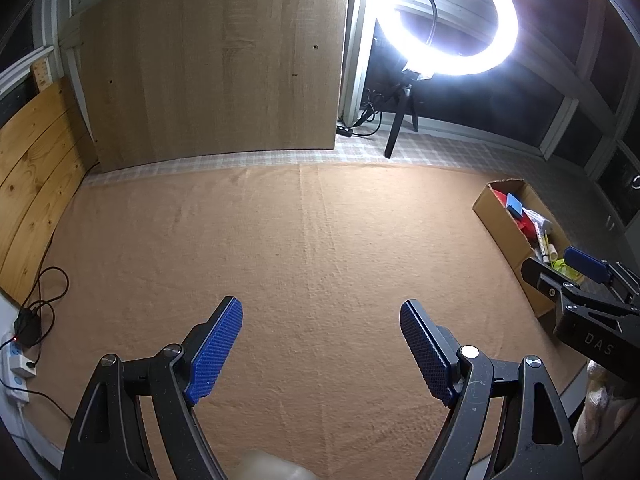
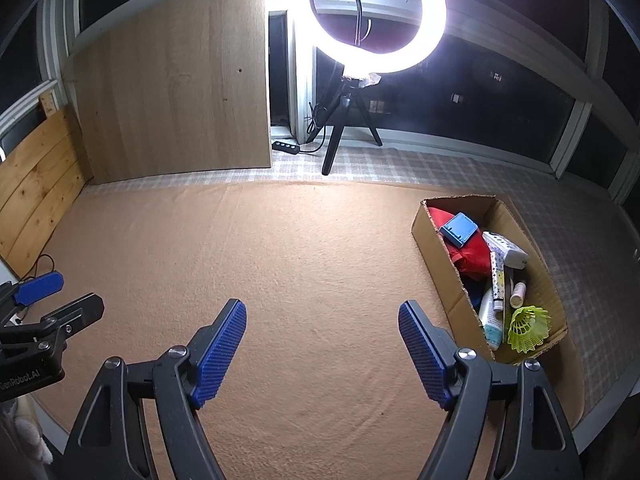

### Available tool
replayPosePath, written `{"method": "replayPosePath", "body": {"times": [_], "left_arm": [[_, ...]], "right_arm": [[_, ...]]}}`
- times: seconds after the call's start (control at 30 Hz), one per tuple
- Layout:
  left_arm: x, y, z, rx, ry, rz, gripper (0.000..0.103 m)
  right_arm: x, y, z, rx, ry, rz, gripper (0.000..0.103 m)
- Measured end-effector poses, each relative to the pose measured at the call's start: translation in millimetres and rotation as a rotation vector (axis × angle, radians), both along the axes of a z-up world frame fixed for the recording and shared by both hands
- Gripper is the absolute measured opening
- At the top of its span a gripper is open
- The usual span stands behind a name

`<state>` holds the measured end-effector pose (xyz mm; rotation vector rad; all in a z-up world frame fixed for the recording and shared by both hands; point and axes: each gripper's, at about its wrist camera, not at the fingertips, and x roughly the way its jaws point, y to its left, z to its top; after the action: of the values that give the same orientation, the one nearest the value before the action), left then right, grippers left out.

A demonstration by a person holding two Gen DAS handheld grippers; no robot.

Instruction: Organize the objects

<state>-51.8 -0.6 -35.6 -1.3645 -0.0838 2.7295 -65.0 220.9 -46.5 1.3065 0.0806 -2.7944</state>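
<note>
A cardboard box (image 2: 436,240) sits at the right of the tan cloth (image 2: 300,260). It holds a red bag (image 2: 470,256), a small blue box (image 2: 459,229), a white remote (image 2: 505,249), tubes and a yellow-green shuttlecock (image 2: 527,327). My right gripper (image 2: 322,320) hovers open over bare cloth left of the box, nothing between its blue pads. My left gripper (image 1: 322,320) is open too, above bare cloth. In the left wrist view the box (image 1: 500,220) lies far right, with the right gripper (image 1: 560,270) in front of it. The left gripper (image 2: 60,292) shows at the right wrist view's left edge.
A lit ring light (image 2: 378,16) on a tripod stands at the back, beside a wooden panel (image 2: 172,100). Wooden boards (image 1: 36,168) line the left side. A power strip (image 1: 16,360) and cables lie at the left edge. A pale blurred object (image 1: 272,466) sits under the left gripper.
</note>
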Motion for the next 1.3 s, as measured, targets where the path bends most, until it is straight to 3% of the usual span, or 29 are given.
{"method": "replayPosePath", "body": {"times": [1.3], "left_arm": [[-2.3, -0.2, -4.7, -0.002, -0.003, 0.010, 0.087]], "right_arm": [[-3.7, 0.4, -9.8, -0.002, -0.022, 0.000, 0.075]]}}
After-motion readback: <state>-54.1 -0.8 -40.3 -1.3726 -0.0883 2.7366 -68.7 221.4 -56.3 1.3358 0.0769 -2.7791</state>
